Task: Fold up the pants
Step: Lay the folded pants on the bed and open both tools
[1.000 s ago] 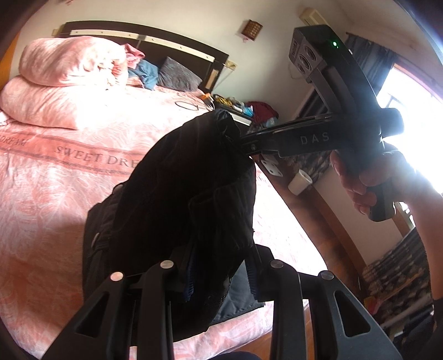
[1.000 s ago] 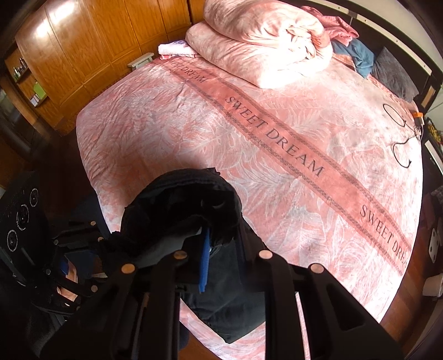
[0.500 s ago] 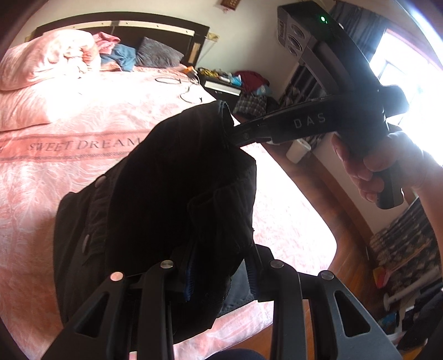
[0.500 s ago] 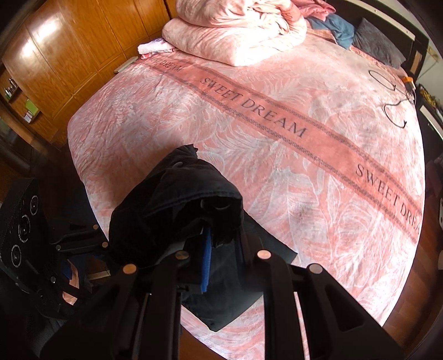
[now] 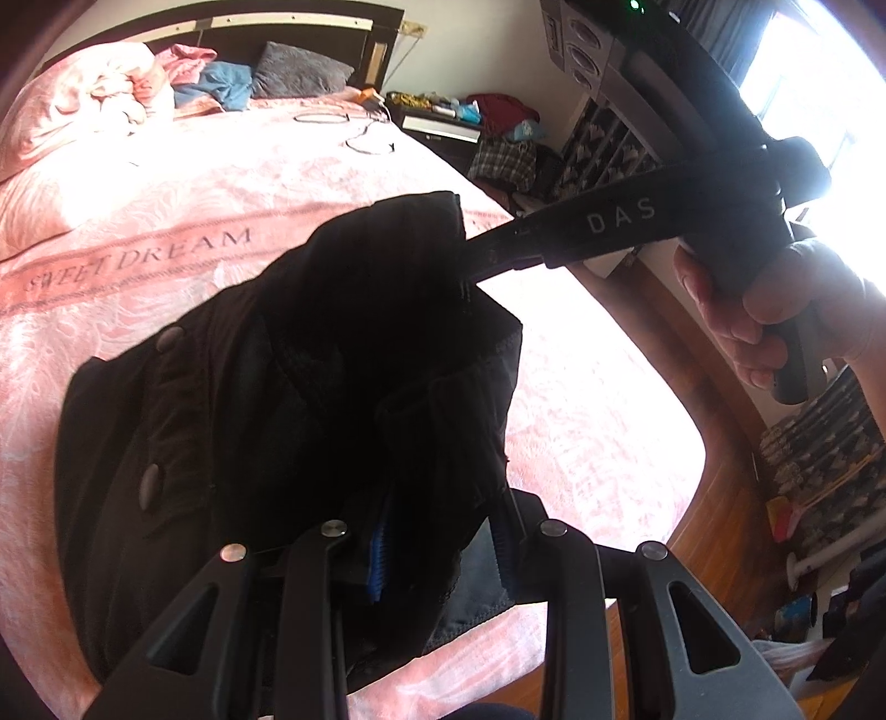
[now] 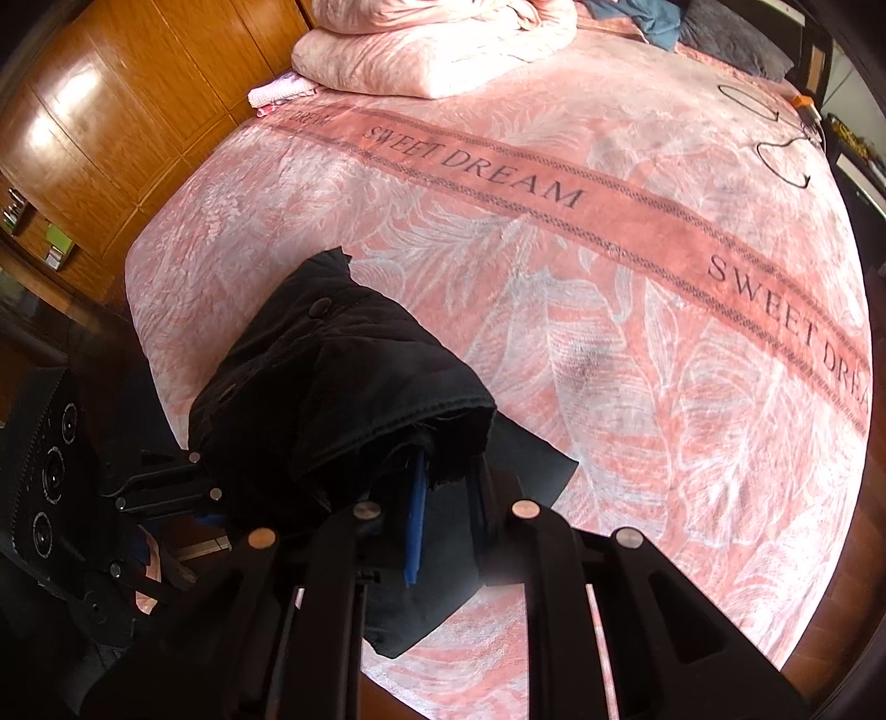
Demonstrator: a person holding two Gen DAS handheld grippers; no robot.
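Black pants [image 5: 288,387] hang bunched between my two grippers over the near edge of the pink bed [image 5: 138,221]. My left gripper [image 5: 437,548] is shut on a fold of the pants, with blue pads showing. My right gripper [image 5: 470,260] comes in from the right and is shut on the upper edge of the same pants. In the right wrist view the pants [image 6: 332,399] drape over my right gripper [image 6: 443,498], and a flat part lies on the bed [image 6: 609,332] below. The left gripper [image 6: 166,487] shows at the lower left, holding the cloth.
A folded pink duvet [image 6: 432,50] and pillows [image 5: 299,72] lie at the head of the bed. A black cable [image 6: 786,149] lies on the blanket at the far right. Wooden wardrobes [image 6: 111,111] stand to the left, and a cluttered nightstand [image 5: 459,116] beside the bed.
Both grippers have carried the pants forward over the bed and lower. More of the pants now shows spread out, with snap buttons visible. Both grips stay shut.
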